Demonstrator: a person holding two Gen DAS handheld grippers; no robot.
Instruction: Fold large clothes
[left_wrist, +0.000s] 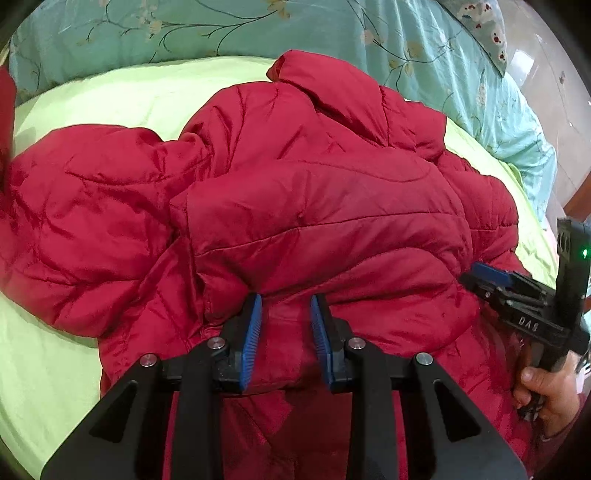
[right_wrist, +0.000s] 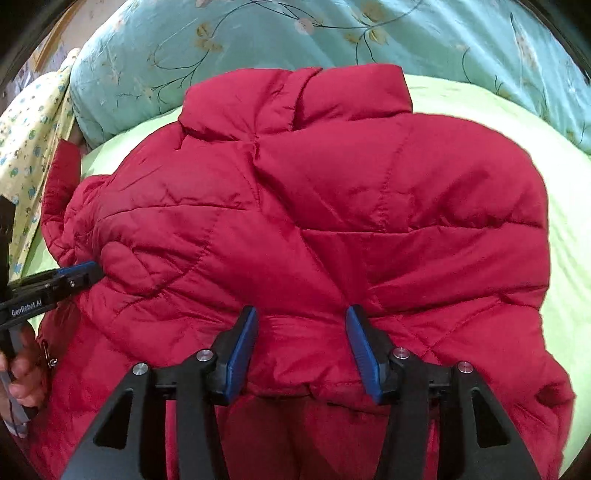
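A red quilted puffer jacket lies on the light green bed sheet, collar toward the far side. It also fills the right wrist view. My left gripper is open, its blue pads astride a puffy fold at the jacket's near edge. My right gripper is open wider, its pads either side of the folded near edge. Each gripper shows in the other's view: the right one at the jacket's right side, the left one at its left side, both touching the fabric.
A turquoise floral quilt lies bunched along the far side of the bed. A yellow patterned cloth hangs at the far left. A sleeve spreads out to the left. Wooden furniture stands past the bed's right edge.
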